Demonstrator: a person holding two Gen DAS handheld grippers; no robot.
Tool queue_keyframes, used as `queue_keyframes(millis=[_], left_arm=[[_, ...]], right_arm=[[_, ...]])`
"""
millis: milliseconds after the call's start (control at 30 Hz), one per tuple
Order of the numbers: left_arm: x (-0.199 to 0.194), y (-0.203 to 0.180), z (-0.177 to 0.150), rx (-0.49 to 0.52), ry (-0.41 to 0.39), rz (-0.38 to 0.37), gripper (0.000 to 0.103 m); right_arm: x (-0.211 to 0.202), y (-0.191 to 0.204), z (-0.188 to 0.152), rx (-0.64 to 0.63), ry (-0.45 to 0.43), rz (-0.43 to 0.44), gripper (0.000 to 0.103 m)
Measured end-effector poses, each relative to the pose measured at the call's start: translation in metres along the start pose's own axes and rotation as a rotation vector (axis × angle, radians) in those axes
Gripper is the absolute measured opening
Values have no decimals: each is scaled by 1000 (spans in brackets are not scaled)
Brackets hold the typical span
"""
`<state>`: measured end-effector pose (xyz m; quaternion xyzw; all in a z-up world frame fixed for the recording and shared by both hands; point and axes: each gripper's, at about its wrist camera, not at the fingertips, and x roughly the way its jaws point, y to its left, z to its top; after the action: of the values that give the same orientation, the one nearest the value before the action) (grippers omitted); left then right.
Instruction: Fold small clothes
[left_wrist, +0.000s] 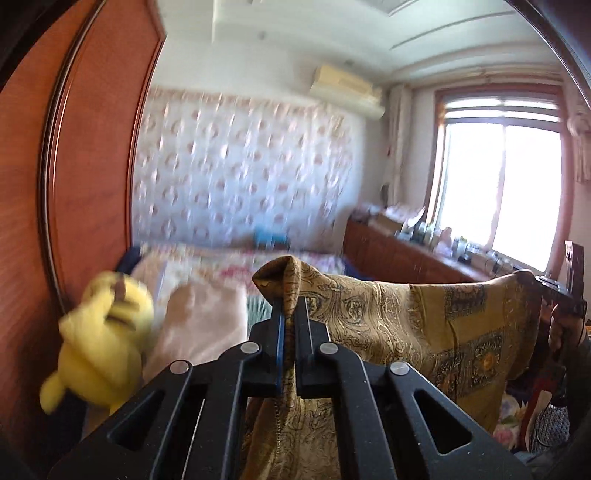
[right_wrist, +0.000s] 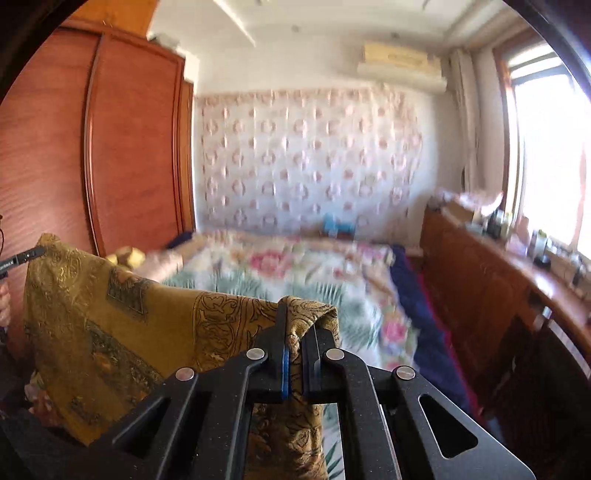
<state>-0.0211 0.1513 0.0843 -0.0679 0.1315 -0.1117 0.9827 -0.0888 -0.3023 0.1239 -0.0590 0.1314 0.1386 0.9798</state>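
Left of the bed, the left gripper is clamped on one top corner of the mustard patterned garment, with a yellow plush toy beside it against the wooden wardrobe. The garment hangs stretched in the air above the near end of the bed. At its other top corner, the right gripper is clamped on the cloth, with the sideboard further right of the bed.
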Motion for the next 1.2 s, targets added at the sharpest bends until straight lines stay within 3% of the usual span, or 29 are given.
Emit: queue_keyframes(millis=[167, 300, 433, 500, 533, 600, 700, 767, 800, 833, 967, 1100, 1200], left_arm=[[4, -3, 55, 37, -112, 8, 5], [50, 2, 88, 69, -123, 73, 5], [120, 13, 91, 97, -52, 118, 5], [165, 25, 82, 131, 22, 170, 7], [179, 32, 75, 132, 50, 179, 12], [202, 44, 61, 119, 122, 165, 41], [215, 64, 34, 75, 204, 159, 46], [209, 64, 21, 69, 225, 149, 59], [207, 66, 13, 69, 236, 148, 69], [205, 62, 10, 71, 241, 148, 72], [200, 58, -6, 67, 275, 124, 77], [202, 49, -19, 88, 309, 102, 78], [201, 43, -32, 103, 332, 91, 78]], right_arm=[[-37, -4, 57, -82, -152, -58, 4], [-23, -8, 102, -125, -200, -103, 4], [47, -10, 123, -124, -107, -140, 4], [93, -11, 121, -113, -35, -152, 4], [121, -13, 118, -102, 34, -155, 7], [168, -3, 114, -65, 145, -140, 12], [221, -2, 82, -45, 301, -122, 14], [244, 5, 57, -61, 405, -107, 30], [251, 10, 45, -86, 438, -120, 53], [257, 14, 35, -118, 462, -138, 68], [282, 29, 15, -190, 538, -185, 70], [286, 36, 22, -148, 526, -157, 70], [266, 27, 15, -131, 503, -139, 70]])
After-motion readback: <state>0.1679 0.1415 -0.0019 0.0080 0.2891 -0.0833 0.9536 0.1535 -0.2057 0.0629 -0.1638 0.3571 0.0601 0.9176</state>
